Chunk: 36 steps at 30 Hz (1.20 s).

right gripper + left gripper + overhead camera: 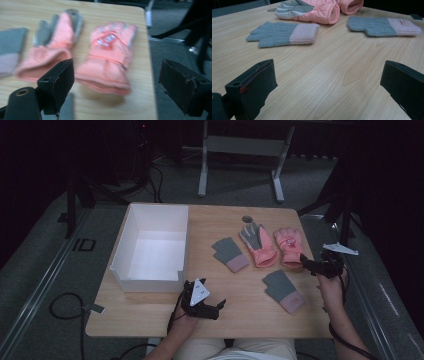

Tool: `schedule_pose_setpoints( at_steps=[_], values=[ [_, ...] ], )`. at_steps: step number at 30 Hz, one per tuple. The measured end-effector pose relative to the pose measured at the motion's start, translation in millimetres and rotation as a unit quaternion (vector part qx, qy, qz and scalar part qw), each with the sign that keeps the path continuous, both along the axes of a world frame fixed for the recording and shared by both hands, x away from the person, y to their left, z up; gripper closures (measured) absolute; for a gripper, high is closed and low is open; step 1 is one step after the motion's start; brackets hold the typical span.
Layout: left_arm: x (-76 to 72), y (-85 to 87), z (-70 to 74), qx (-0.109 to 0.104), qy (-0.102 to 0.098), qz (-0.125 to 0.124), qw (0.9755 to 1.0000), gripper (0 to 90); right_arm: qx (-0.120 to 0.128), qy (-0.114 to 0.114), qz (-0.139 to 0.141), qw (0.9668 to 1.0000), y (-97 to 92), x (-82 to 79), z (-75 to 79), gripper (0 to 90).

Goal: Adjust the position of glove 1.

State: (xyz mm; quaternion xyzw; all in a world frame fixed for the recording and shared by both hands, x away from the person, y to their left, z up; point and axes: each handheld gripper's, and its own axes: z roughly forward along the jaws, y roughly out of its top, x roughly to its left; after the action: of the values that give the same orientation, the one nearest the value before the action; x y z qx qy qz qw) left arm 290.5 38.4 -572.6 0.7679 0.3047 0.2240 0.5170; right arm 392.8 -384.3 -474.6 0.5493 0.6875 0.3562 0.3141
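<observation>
While nothing is gripped by either tool, the layout reads plainly from the left side of the wooden table (150, 315). A white box (131, 227) sits at the left, open at the top. Just in front of its near right corner, the left gripper (220, 306) lies low over bare wood, held by the person's left hand (186, 320); its jaws stand wide apart with only tabletop between them, and they face the gloves well ahead. Next comes a grey knit glove with a pink cuff (230, 254), lying flat near the middle. Right of it rests a pink padded glove, palm side grey (258, 245), and touching that one lies a second pink padded glove (289, 246), logo side up. Nearer the person, a second grey knit glove (283, 290) lies apart from the others. At the right edge, the right gripper (306, 263) hovers just beside the cuff of the second pink glove, jaws spread wide and holding nothing.
</observation>
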Motion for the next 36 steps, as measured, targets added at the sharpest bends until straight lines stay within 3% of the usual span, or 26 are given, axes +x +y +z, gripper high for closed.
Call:
schedule_pose_setpoints(
  at_steps=[1,4,5,7,11,18,24,28,36],
  values=[
    [-0.6,-0.6,0.0,0.002,-0.002,-0.001,1.0000,0.0,0.017,0.005,0.015,0.9997,4.9,3.2,3.8,13.8],
    [-0.6,-1.0,0.0,0.003,-0.002,-0.001,1.0000,0.0,0.013,0.008,0.022,0.9996,12.7,5.5,5.9,14.2],
    [-0.5,-0.6,0.0,0.002,-0.001,-0.001,1.0000,0.0,0.027,0.025,0.036,0.9987,18.8,9.1,7.0,14.1],
    [-0.4,-0.3,0.0,0.001,-0.002,-0.001,1.0000,0.0,0.037,0.033,0.044,0.9978,25.3,12.0,8.0,13.7],
    [-0.9,-1.3,0.0,0.005,-0.004,0.000,1.0000,0.0,0.038,0.036,0.059,0.9969,36.6,16.0,10.6,12.8],
    [-1.1,-1.8,-0.1,0.006,-0.005,0.001,1.0000,0.0,0.040,0.025,0.094,0.9945,65.3,24.0,17.8,11.5],
    [-0.7,-1.2,0.0,0.004,-0.003,-0.001,1.0000,0.0,0.036,0.022,0.129,0.9908,89.9,31.8,23.1,13.7],
    [-0.5,-1.1,0.0,0.003,-0.001,-0.002,1.0000,0.0,0.037,0.008,0.147,0.9883,105.8,36.1,28.1,15.6],
    [-0.5,-1.1,0.1,0.004,-0.003,-0.002,1.0000,0.0,0.034,0.003,0.194,0.9805,141.3,46.7,29.2,23.1]
  ],
)
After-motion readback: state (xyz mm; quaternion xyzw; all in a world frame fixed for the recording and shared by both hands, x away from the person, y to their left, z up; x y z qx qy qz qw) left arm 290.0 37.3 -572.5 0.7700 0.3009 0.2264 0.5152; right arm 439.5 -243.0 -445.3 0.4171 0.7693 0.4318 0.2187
